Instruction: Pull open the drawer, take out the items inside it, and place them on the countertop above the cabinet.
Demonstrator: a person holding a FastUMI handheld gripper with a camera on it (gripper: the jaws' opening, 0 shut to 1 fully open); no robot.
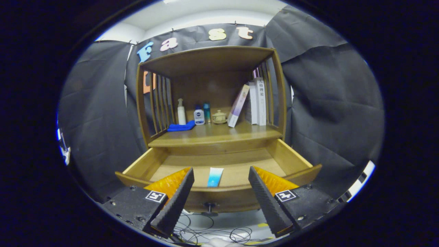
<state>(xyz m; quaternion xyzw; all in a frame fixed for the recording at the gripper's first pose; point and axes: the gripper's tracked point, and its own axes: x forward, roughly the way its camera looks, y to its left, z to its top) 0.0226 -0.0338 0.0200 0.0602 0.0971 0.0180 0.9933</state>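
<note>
**Looking Into the Open Drawer**

Looking ahead along our gripper, we see its two fingers spread wide apart, holding nothing. They sit in front of the pulled-out wooden drawer of a brown wooden cabinet.

Inside the drawer lies a small flat tube that is white at the far end and blue at the near end. It rests on the drawer floor, close to the front wall, and we see it in the gap between our two fingers, just beyond them. Nothing touches it. A small dark round knob sticks out of the drawer front, below the tube.

Above the drawer is the wooden countertop. On its left side lies a folded blue cloth. Behind the cloth stands a tall white pump bottle, next to it a short white bottle with a blue cap, then a slim teal bottle, then a little tan pot with a lid. On the right, a thin book leans against a few upright white books.

Thin black wires lie tangled on the floor below the drawer.
</note>
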